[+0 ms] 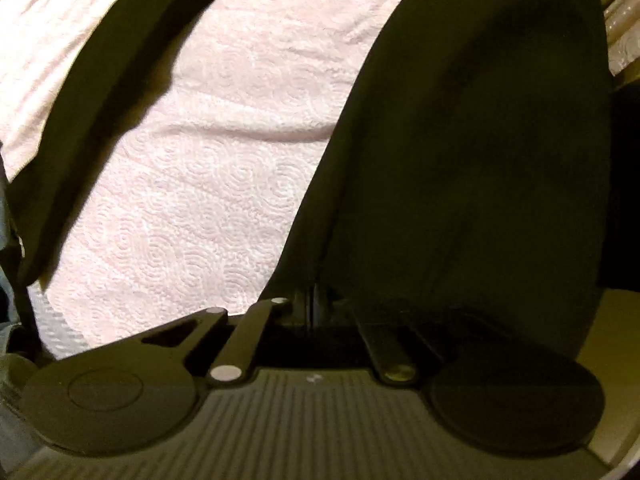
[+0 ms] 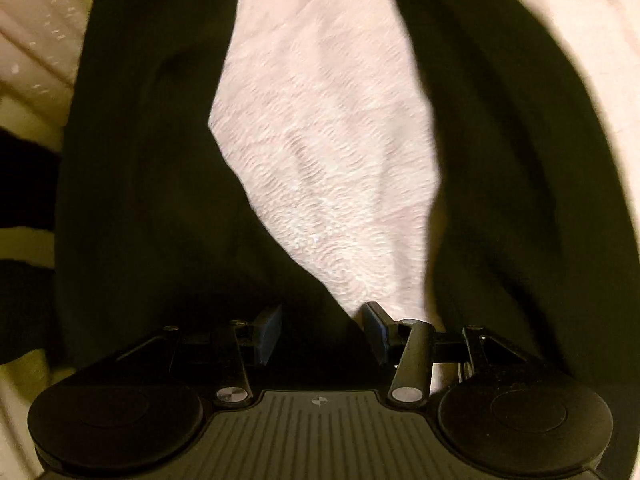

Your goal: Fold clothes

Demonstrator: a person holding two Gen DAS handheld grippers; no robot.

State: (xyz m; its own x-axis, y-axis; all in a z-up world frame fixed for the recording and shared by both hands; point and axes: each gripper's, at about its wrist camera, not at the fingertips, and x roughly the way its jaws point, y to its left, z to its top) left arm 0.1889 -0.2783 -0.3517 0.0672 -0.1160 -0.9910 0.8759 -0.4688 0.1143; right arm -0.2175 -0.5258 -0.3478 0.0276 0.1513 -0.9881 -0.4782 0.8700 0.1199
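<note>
A dark garment (image 1: pixel 472 168) hangs in front of the left wrist camera, over a pale pink textured bedspread (image 1: pixel 208 184). My left gripper (image 1: pixel 312 304) has its jaws together on an edge of this garment. A second dark strip of the garment (image 1: pixel 100 92) crosses the upper left. In the right wrist view the same dark garment (image 2: pixel 140 200) drapes on both sides, with another fold (image 2: pixel 520 180) at the right. My right gripper (image 2: pixel 322 332) has its blue pads (image 2: pixel 270 332) apart, with dark cloth lying between them.
The pink bedspread (image 2: pixel 328 140) fills the middle of the right wrist view. A pale striped surface (image 2: pixel 36 40) shows at the far left there. A light wall or bed edge (image 1: pixel 620 360) shows at the right of the left wrist view.
</note>
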